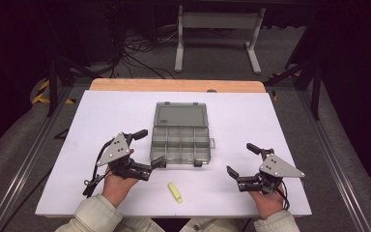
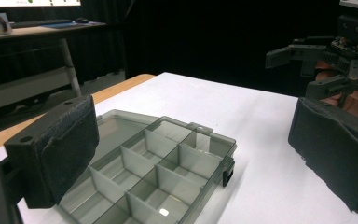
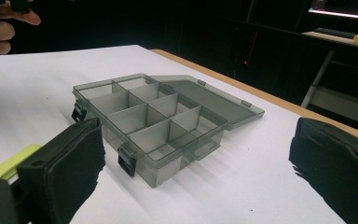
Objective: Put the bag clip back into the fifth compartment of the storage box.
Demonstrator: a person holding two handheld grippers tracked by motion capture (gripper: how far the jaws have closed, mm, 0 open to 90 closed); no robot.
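Observation:
A smoky-grey plastic compartment box [image 1: 180,145] lies open mid-table, its lid [image 1: 181,116] flat behind it and its several cells empty. A small yellow-green stick [image 1: 175,192] lies on the sheet in front of it. My left gripper [image 1: 150,148] is open at the box's front-left corner, one jaw beside the left wall and one at the front edge. My right gripper [image 1: 241,159] is open to the right of the box, holding nothing. In the left gripper view the box [image 2: 168,172] sits between the spread jaws. The right gripper view shows the box [image 3: 149,121] and the stick [image 3: 9,163].
A white sheet [image 1: 101,111] covers the table, and a wooden strip [image 1: 174,85] shows at its far edge. Beyond it stand a white metal frame [image 1: 217,29] and floor cables [image 1: 140,53]. Black rails run along both sides.

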